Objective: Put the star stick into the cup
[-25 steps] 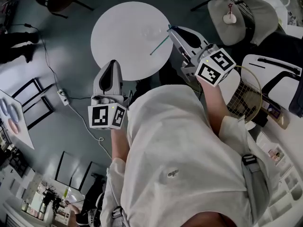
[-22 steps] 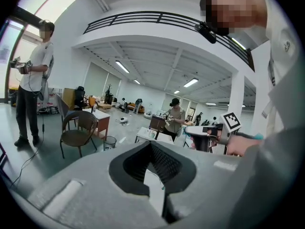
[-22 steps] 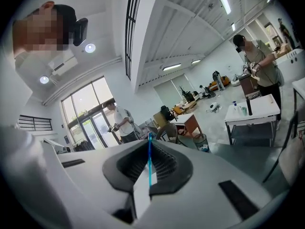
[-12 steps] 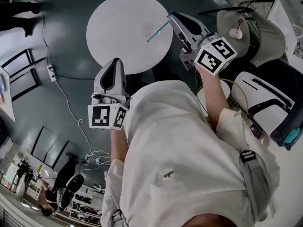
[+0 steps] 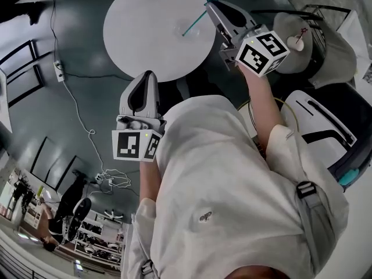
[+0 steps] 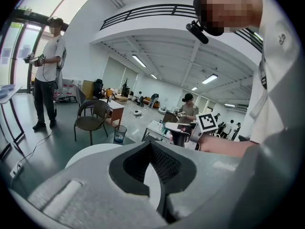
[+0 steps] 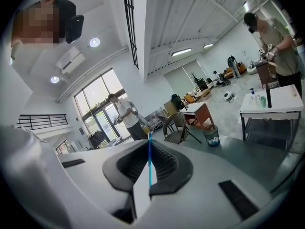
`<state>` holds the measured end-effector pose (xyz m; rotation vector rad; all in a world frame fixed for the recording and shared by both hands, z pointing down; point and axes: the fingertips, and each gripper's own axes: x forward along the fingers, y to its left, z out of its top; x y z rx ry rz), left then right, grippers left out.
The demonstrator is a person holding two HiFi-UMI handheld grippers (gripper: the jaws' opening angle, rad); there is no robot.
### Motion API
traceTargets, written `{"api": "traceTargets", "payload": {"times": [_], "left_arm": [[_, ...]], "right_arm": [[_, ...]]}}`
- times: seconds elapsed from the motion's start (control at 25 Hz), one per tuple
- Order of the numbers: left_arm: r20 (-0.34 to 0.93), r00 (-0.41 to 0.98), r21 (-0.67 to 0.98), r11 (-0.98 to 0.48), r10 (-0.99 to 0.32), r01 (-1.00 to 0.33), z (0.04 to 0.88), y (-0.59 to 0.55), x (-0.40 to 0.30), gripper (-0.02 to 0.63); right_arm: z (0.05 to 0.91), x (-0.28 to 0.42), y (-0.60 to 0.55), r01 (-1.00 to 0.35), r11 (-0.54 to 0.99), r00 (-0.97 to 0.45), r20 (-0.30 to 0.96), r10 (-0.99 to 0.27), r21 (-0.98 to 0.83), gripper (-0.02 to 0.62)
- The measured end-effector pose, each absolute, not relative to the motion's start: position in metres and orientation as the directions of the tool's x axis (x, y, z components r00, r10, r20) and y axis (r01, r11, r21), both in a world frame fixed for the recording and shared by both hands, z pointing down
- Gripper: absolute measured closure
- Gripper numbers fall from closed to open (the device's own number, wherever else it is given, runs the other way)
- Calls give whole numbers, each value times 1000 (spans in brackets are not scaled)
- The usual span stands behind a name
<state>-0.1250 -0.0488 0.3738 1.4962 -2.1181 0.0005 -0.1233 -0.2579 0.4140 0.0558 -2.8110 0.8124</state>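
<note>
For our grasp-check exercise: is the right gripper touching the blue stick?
Touching. The right gripper view shows the right gripper clamped on the blue stick.

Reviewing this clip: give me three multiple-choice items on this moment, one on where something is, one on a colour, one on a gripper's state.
1. In the head view, the free end of the stick lies over:
A the round white table
B the floor cable
C the person's shirt

2. The stick is:
A red
B teal
C yellow

3. The right gripper is:
A open and empty
B shut with nothing in it
C shut on the stick

Answers:
1. A, the stick slants from the jaws out over the white top.
2. B, it shows teal in both views.
3. C, the right gripper view shows the jaws closed on it.
</note>
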Motion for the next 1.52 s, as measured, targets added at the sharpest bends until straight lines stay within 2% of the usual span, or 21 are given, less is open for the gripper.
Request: {"api": "traceTargets", "payload": {"times": [0.56,1.52], "left_arm": [[442,-206,315,367,-873,-875,389,-57,-112,595],[455,-198,322,368,-868,-872,396,-54,-108,595]], "right_arm": [[470,-119,-256,-148,812,-971,237,-12,-565,571],[501,-110,-245,-176,797,-959,282,-7,-578,568]]}}
